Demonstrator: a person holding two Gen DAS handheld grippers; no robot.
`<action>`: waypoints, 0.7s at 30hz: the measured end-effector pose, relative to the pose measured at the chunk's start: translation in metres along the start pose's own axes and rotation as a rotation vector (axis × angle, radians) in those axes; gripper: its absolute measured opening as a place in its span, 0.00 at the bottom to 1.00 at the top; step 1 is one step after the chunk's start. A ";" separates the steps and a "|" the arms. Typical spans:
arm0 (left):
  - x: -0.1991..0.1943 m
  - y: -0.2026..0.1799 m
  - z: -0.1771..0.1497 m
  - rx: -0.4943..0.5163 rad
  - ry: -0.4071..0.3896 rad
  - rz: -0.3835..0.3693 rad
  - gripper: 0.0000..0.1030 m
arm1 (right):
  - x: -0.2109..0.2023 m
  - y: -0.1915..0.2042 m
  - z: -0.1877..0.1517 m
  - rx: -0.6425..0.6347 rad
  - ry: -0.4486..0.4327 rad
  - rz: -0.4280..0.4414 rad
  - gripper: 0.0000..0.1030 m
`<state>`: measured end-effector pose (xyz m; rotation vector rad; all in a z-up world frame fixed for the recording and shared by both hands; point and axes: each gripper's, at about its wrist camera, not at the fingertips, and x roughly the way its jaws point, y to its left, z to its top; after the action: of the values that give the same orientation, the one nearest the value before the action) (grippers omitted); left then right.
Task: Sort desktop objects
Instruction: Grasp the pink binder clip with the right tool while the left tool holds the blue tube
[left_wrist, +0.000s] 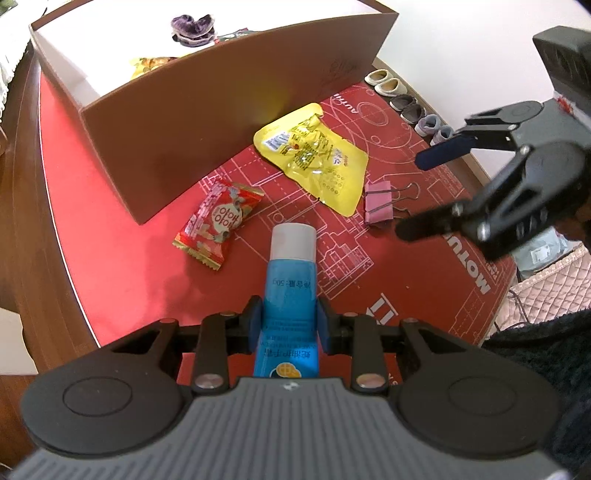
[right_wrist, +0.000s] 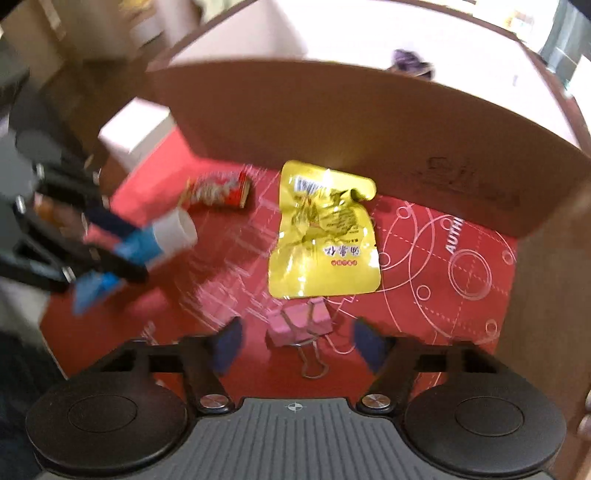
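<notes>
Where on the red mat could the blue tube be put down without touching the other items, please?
Bare mat lies left of the red candy packet, between the brown box and the mat's curved edge, and near the left gripper holding the blue tube. It is crowded around the yellow pouch and pink binder clip, where the open right gripper hovers.

My two black handheld grippers with blue pads
My left gripper (left_wrist: 288, 321) and right gripper (right_wrist: 297, 343) share ribbed grey bodies, round black discs, silver screws; my dark fuzzy sleeve (left_wrist: 546, 354) shows.
</notes>
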<state>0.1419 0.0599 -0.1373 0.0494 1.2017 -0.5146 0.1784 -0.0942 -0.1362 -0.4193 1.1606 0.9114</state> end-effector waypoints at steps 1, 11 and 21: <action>0.000 0.000 0.000 -0.002 0.002 0.001 0.25 | 0.003 0.001 0.000 -0.030 0.007 0.001 0.62; -0.001 0.000 0.003 -0.005 0.009 0.000 0.25 | 0.019 0.005 -0.004 -0.218 0.060 -0.008 0.38; -0.017 -0.005 0.017 0.033 -0.009 -0.007 0.25 | -0.020 -0.003 0.002 -0.063 0.037 0.066 0.38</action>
<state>0.1504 0.0563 -0.1148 0.0709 1.1850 -0.5398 0.1798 -0.1027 -0.1175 -0.4527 1.1872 1.0038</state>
